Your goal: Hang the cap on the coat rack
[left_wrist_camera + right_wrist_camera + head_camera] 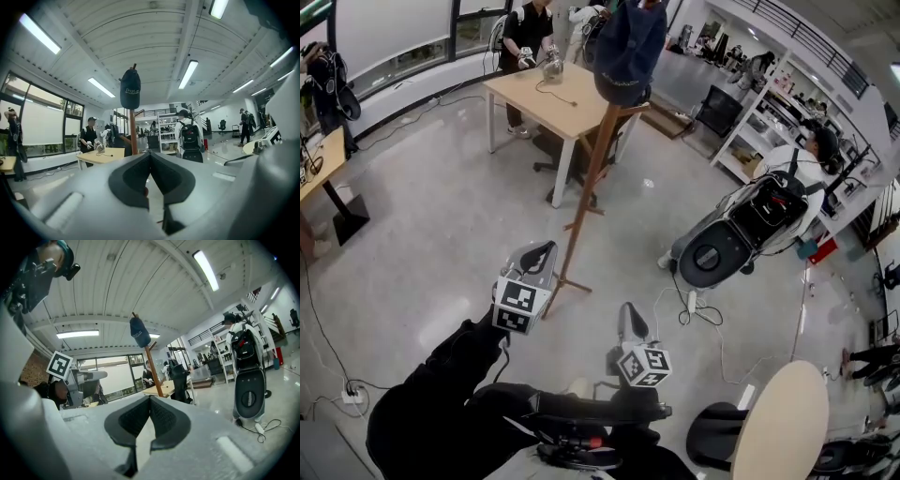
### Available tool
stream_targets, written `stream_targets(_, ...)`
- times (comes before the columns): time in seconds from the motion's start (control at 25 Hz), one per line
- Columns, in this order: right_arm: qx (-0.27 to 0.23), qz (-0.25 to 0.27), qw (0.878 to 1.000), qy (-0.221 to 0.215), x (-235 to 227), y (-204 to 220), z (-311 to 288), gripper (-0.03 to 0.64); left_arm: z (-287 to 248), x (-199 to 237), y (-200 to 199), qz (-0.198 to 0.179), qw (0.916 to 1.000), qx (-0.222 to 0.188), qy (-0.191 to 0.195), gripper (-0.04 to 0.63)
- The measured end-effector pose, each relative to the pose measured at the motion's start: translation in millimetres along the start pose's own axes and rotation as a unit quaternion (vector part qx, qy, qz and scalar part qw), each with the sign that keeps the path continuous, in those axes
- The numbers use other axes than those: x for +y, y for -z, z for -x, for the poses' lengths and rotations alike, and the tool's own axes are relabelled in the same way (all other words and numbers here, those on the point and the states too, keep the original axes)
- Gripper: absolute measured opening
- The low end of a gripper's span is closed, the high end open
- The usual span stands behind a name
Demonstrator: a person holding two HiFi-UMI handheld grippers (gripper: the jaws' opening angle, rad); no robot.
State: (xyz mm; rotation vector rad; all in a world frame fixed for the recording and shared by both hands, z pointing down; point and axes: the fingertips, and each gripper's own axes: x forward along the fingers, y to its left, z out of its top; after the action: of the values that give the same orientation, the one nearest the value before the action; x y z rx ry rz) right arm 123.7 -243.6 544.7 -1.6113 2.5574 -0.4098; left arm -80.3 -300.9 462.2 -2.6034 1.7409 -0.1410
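Looking steeply down in the head view, a dark blue cap (628, 47) hangs on the top of a wooden coat rack (586, 187) at upper centre. The rack's pole slants down to its feet on the shiny floor (441, 234). Below it, at lower centre, are the left gripper (534, 258) and the right gripper (630, 323), each with a marker cube and both well apart from the cap. Only this view shows a round table (783, 422) at lower right and the person's dark sleeves. A wooden tabletop (548, 98) stands behind the rack.

The left gripper view looks level across the room. Its jaws are together with nothing between them. The cap is above them at upper centre, seen from its front with white lettering too small to read. A person with a backpack (189, 136) stands right of the pole.

The right gripper view shows its own jaws meeting at the tips and empty. The cap is tilted at upper centre, and the left gripper's cube is at the left. A white and black machine (248, 390) stands at the right.
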Motion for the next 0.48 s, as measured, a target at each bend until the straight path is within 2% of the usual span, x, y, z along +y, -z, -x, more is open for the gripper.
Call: stream_targets(0.48,-0.009,0.009,1.000,0.013,20.9,-1.2,8.2,0.003,16.3,-9.2,25.0,0.002,0.9990,0.013,0.043,0.003)
